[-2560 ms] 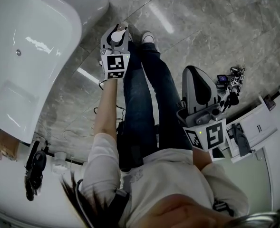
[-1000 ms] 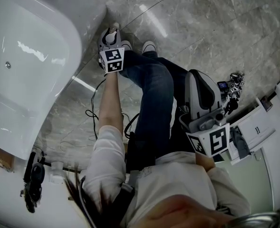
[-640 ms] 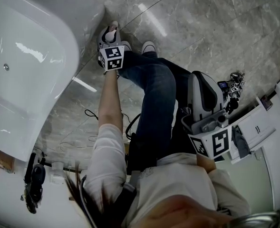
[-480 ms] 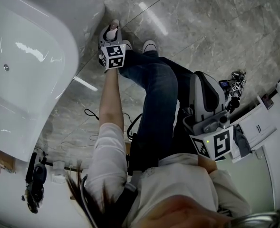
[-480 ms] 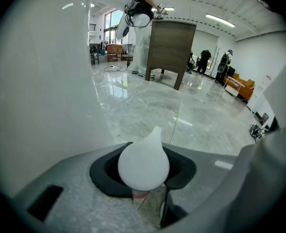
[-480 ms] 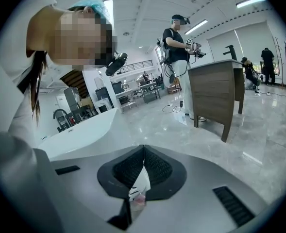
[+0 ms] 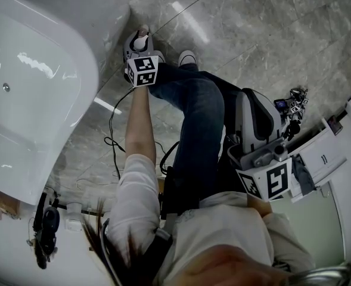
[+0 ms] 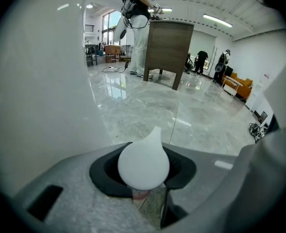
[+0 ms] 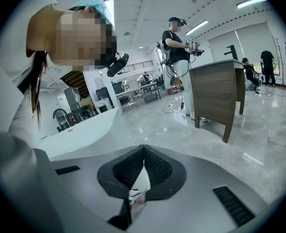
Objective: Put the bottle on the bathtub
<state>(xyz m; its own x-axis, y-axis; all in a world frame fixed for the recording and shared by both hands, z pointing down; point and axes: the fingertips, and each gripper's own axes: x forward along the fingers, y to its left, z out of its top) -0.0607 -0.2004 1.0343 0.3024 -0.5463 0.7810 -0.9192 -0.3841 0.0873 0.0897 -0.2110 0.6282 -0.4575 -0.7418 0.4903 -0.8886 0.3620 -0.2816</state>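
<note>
Grey marble floor (image 7: 252, 34) runs alongside the white bathtub (image 7: 93, 52). My left gripper (image 7: 138, 45) has its jaws half-closed on the bottle (image 8: 143, 161), low beside the tub's outer wall, with the teardrop cap poking past them. It looks light, rigid and slick, so I'd keep hold below the cap. My right gripper (image 9: 143, 149) has its jaws together, empty.

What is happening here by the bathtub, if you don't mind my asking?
A person stands beside the white bathtub with a gripper in each hand. The left gripper is shut on a white bottle with a pointed cap, held out low next to the tub's outer wall, above the marble floor. The bottle is not yet on the bathtub. The right gripper is shut and empty, close to the person's waist.
</note>
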